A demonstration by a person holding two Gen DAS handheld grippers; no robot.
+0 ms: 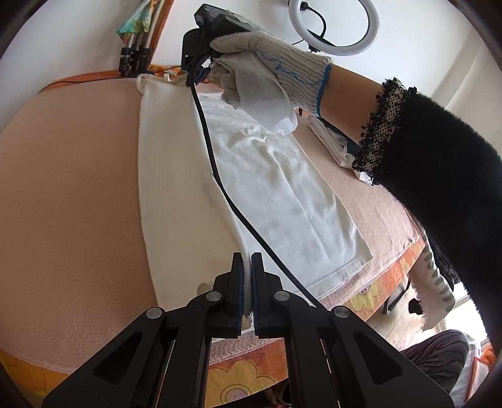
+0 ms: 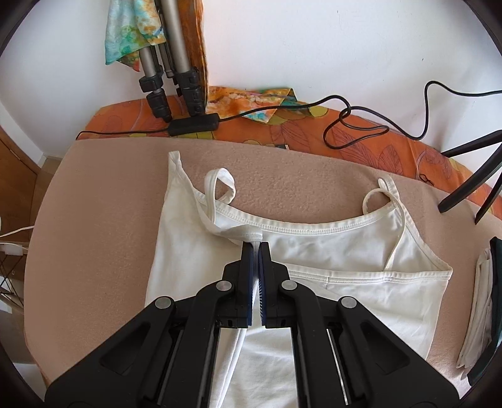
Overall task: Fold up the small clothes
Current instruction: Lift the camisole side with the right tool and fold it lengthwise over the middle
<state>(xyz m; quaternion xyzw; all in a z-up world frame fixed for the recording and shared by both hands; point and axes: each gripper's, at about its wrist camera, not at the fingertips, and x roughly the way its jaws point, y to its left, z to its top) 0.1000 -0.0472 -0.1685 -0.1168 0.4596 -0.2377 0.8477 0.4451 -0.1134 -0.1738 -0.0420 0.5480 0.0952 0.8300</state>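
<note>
A white strappy top [image 1: 276, 188] [image 2: 360, 273] lies on the pink blanket, its left side lifted and folded over toward the middle. My left gripper [image 1: 247, 260] is shut on the top's hem edge, white cloth pinched between its pads. My right gripper [image 2: 258, 248] is shut on the upper side edge near the left strap [image 2: 219, 185]. In the left wrist view a gloved hand [image 1: 276, 66] holds the right gripper's body above the far end of the top, with a black cable [image 1: 226, 194] trailing across the cloth.
A pink blanket [image 2: 103, 219] covers an orange flowered cloth [image 2: 376, 138]. Tripod legs [image 2: 175, 62] and a cable with an inline box [image 2: 194, 124] stand at the back. Folded white clothes [image 2: 477, 307] lie at the right. A ring light [image 1: 335, 25] hangs on the wall.
</note>
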